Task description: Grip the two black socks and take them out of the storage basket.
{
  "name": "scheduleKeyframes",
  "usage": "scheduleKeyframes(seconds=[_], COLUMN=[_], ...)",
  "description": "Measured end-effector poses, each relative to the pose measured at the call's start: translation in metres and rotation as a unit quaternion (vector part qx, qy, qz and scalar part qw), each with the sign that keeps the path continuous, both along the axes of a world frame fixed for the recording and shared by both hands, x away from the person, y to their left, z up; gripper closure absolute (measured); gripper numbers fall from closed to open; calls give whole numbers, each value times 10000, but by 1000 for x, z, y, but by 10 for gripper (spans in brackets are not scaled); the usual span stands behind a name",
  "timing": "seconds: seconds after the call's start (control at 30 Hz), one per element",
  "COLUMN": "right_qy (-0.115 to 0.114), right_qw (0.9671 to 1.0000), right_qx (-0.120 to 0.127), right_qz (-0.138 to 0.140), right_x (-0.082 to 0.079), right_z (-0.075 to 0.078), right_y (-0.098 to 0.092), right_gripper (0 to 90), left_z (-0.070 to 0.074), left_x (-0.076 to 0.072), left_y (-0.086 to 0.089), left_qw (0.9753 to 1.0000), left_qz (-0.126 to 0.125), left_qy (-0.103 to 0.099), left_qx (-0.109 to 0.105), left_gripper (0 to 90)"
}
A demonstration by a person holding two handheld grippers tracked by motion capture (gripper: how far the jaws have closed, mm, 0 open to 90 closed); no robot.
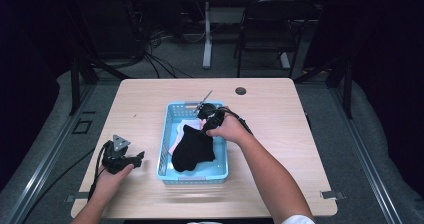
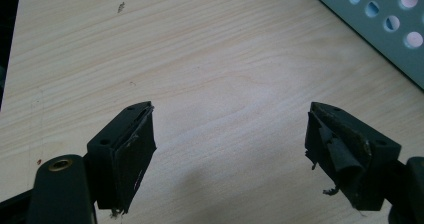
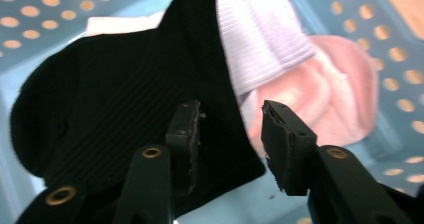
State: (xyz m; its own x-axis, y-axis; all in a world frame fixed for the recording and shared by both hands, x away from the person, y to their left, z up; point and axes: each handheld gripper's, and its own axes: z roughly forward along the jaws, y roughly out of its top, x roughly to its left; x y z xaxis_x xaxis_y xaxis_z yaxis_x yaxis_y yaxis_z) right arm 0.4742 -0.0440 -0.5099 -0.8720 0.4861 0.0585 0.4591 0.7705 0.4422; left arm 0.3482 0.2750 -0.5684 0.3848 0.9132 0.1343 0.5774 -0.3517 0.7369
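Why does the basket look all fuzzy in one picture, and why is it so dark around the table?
In the right gripper view the camera sits close, so the blue basket and pink cloth blur, while the black sock shows its ribs. In the left gripper view the wood grain is sharp, with a soft shadow between the jaws. In the high view the table is lit; the room behind is dim.

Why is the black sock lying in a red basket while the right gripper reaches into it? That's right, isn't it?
Not quite: the basket is light blue, not red, as the high view shows. The rest holds: the black sock lies in it, and the right gripper reaches in, its fingers open at the sock's edge in the right gripper view.
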Motion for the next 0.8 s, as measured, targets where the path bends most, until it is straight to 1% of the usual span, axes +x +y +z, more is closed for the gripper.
scheduleKeyframes(seconds=[0.07, 0.17, 0.2, 0.27, 0.47, 0.6, 0.67, 0.73, 0.8], right_qy=[45, 34, 26, -9, -115, -164, -192, -181, -246], right_qw=[10000, 9999, 9999, 9998, 9993, 9986, 9977, 9964, 9950], right_qx=[-35, -58, -34, 96, 249, 395, 508, 701, 808], right_qz=[54, 110, 123, 145, 236, 317, 395, 440, 534], right_x=[-1, -3, -4, -6, -15, -23, -29, -36, -44], right_z=[0, 1, 3, 7, 19, 30, 39, 49, 61], right_y=[1, 2, 1, 1, -1, -2, -3, -5, -6], right_gripper=[663, 777, 807, 844, 866, 868, 869, 870, 871], left_z=[0, 0, 0, 0, 0, 0, 0, 0, -1], left_x=[0, 0, 0, 0, 0, 0, 0, 0, 0], left_y=[0, 0, 0, 0, 0, 0, 0, 0, 0], left_qw=[10000, 10000, 10000, 10000, 10000, 10000, 10000, 10000, 10000], left_qz=[0, 2, 0, 1, 9, 14, 14, 20, 25], left_qy=[-3, -3, -3, -3, -2, 1, 1, 7, 1], left_qx=[-1, -1, 0, -2, 2, 8, 9, 0, 5], left_gripper=[200, 200, 200, 200, 200, 200, 200, 200, 200])
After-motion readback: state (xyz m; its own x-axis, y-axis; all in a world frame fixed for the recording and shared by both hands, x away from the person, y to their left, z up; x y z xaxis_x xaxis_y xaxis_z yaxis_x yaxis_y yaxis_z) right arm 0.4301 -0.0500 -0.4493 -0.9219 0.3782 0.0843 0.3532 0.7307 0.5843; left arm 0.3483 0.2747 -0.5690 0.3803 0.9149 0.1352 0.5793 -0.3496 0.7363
